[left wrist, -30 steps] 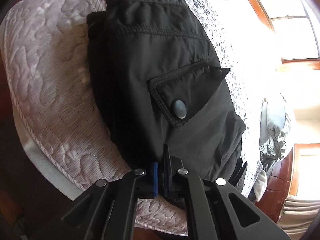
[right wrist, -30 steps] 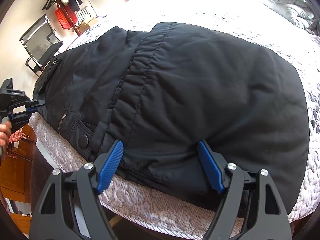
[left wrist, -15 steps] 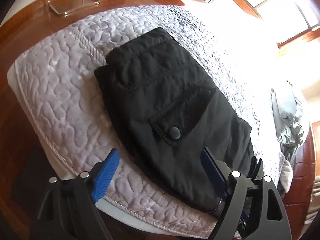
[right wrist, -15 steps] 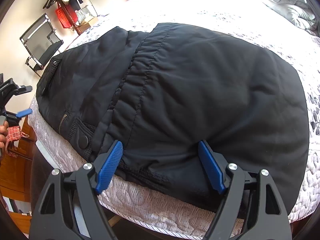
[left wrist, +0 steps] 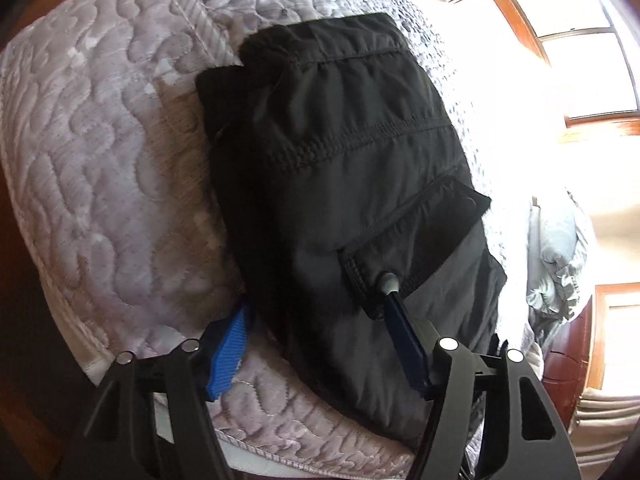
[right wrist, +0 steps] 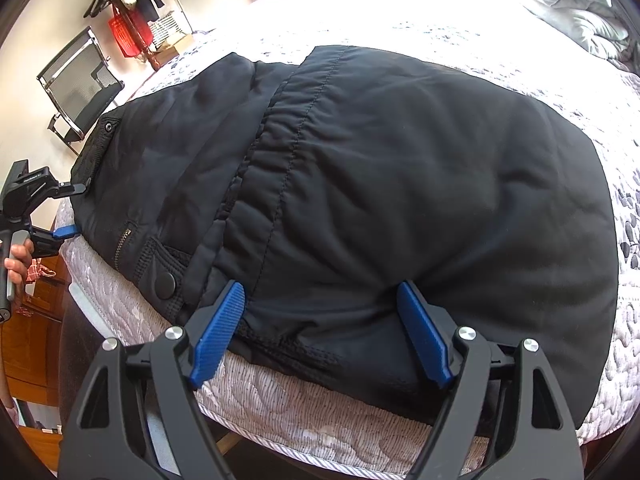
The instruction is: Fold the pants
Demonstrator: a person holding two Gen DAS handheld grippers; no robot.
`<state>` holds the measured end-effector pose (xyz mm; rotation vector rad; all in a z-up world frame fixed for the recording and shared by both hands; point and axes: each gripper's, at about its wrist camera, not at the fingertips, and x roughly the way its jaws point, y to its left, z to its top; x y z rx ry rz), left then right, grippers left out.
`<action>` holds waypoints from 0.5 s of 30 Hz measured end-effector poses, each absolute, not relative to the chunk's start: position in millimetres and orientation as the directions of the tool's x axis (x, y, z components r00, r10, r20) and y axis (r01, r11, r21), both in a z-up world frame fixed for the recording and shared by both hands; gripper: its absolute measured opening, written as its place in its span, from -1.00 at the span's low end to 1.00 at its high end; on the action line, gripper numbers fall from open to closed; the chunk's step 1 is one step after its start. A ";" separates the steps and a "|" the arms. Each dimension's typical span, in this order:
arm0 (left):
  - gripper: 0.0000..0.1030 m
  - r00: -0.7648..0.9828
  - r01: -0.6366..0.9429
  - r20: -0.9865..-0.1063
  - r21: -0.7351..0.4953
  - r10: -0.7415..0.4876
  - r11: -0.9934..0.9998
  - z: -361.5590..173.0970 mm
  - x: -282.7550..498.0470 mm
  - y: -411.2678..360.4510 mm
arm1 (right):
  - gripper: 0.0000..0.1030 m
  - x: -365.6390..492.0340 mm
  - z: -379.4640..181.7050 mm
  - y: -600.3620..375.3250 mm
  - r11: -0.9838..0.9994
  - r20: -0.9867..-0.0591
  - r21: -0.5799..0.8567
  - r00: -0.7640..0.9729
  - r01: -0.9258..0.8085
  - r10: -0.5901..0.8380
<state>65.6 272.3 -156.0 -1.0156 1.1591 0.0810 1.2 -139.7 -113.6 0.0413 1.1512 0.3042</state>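
Since a second ago, let go of the hem, backed off, then returned: left gripper jaws just been narrowing, now astride the pants by the pocket snap, not visibly pinching. Right gripper unmoved, jaws wide apart over the near edge, gripping nothing. Folded black bundle lying on the bed near its edge; best to catch every layer, then smooth flat

A bed with a grey quilted mattress cover carries folded black pants and crumpled pale bedding.
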 end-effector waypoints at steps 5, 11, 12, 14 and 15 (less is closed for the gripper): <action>0.03 0.432 -0.520 -0.783 -0.621 -0.448 0.586 -163.4 73.5 261.2 | 0.55 2.8 -114.4 -139.0 0.959 -0.893 0.185 0.371 -0.217 0.256; -0.05 0.485 -0.564 -0.737 -0.675 -0.471 0.475 -175.1 72.2 273.3 | 0.55 4.6 -115.5 -139.2 0.958 -0.892 0.187 0.371 -0.218 0.258; -0.16 0.488 -0.554 -0.738 -0.674 -0.466 0.489 -172.1 71.9 273.4 | 0.55 4.6 -115.5 -139.2 0.958 -0.892 0.186 0.371 -0.219 0.258; -0.47 0.507 -0.544 -0.730 -0.684 -0.459 0.486 -165.2 73.9 269.8 | 0.55 4.5 -115.4 -139.4 0.958 -0.892 0.188 0.371 -0.218 0.260; -0.52 0.521 -0.543 -0.721 -0.693 -0.456 0.474 -161.6 73.8 268.9 | 0.55 4.8 -115.6 -139.6 0.957 -0.891 0.190 0.371 -0.218 0.261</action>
